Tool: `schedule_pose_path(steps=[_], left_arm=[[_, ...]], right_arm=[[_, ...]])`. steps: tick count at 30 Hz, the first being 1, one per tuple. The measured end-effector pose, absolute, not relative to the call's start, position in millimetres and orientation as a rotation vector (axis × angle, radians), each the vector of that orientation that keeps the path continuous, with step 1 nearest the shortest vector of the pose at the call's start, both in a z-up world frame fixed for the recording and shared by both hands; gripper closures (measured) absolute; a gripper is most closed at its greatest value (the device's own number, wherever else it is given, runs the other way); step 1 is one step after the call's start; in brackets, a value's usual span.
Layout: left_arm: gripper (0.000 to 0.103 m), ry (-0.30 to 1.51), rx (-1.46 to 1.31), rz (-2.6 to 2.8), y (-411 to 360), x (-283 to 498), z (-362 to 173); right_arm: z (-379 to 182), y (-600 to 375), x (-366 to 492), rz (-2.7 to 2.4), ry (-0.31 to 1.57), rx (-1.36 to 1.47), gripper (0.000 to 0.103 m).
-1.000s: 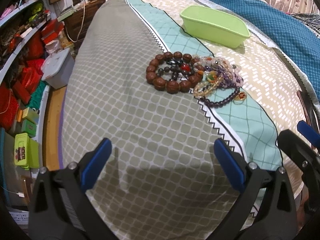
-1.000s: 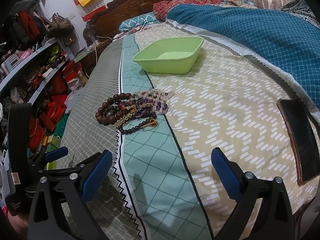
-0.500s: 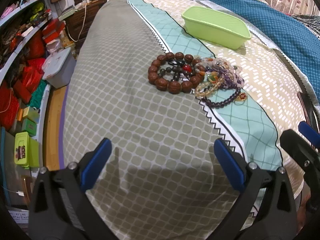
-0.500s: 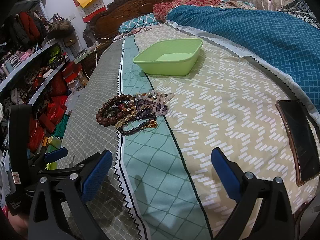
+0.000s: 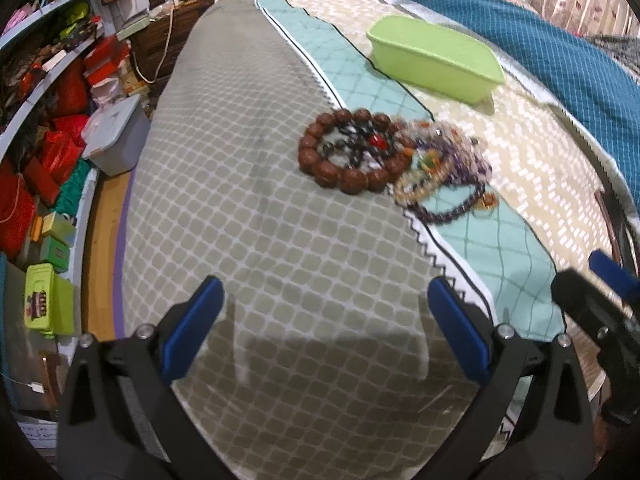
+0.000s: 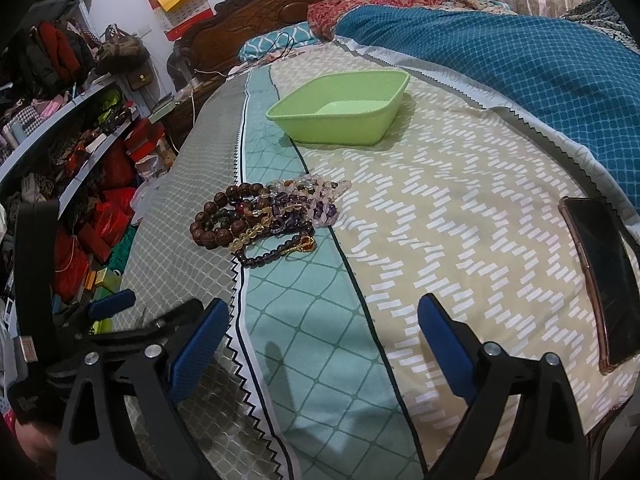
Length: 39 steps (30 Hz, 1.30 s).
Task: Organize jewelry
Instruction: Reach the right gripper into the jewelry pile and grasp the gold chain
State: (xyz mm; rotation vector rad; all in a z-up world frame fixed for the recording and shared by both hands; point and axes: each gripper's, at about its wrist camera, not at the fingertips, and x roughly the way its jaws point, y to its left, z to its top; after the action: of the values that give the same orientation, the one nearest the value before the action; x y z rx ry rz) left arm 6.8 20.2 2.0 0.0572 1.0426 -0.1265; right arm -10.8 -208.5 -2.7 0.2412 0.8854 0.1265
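Note:
A pile of bead bracelets lies on the bedspread: a big brown wooden bead bracelet, a yellow and clear one, purple ones. A light green plastic tub stands beyond the pile and looks empty. My left gripper is open and empty, hovering short of the pile. My right gripper is open and empty, nearer the bed's front edge; it shows at the left wrist view's right edge.
A dark phone lies on the bed at the right. A blue quilt covers the far right. Cluttered shelves and boxes on the floor line the left side past the bed's edge.
My left gripper has moved forward toward the bracelet pile, which sits lower and larger in its view. My right gripper has edged forward slightly. Both stay open.

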Motion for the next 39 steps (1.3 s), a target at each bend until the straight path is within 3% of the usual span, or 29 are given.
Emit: schedule_pose_path(steps=[4, 7, 10, 15, 22, 25, 28, 30, 34, 39], left_arm=[[0.004, 0.984, 0.007, -0.135, 39.8, 18.0, 11.1], [0.004, 0.951, -0.018, -0.152, 56.0, 31.2, 19.7], [0.015, 0.941, -0.052, -0.210, 64.4, 45.2, 27.2], [0.038, 0.971, -0.132, -0.309, 66.1, 67.7, 30.1], [0.043, 0.909, 0.023, -0.519, 7.6, 52.2, 25.1], [0.054, 0.917, 0.097, -0.576, -15.6, 49.5, 15.0], [0.072, 0.953, 0.126, -0.606, -30.5, 55.0, 0.6], [0.101, 0.984, 0.117, -0.625, -34.3, 63.1, -8.9], [0.103, 1.025, -0.038, -0.684, -15.2, 67.0, -1.4], [0.103, 0.933, -0.184, -0.751, 34.0, 37.8, 46.1]], right_arm=[[-2.5, -207.1, -5.5, 0.143, 0.874, 0.219, 0.046], [0.2, -206.9, 5.2, 0.178, 0.852, 0.199, 0.065], [-1.4, -208.5, 18.5, 0.213, 0.862, 0.206, 0.082], [-4.9, -207.9, 47.1, 0.262, 0.883, 0.203, 0.097], [-15.2, -230.2, 89.5, 0.246, 0.933, 0.298, 0.098], [-15.6, -234.0, 95.4, 0.250, 0.942, 0.317, 0.098], [-13.3, -236.3, 88.4, 0.273, 0.938, 0.340, 0.098], [-16.1, -235.8, 81.0, 0.279, 0.952, 0.346, 0.098], [-22.3, -234.2, 65.4, 0.266, 0.975, 0.351, 0.098], [-3.8, -212.6, 38.2, 0.348, 0.882, 0.236, 0.098]])
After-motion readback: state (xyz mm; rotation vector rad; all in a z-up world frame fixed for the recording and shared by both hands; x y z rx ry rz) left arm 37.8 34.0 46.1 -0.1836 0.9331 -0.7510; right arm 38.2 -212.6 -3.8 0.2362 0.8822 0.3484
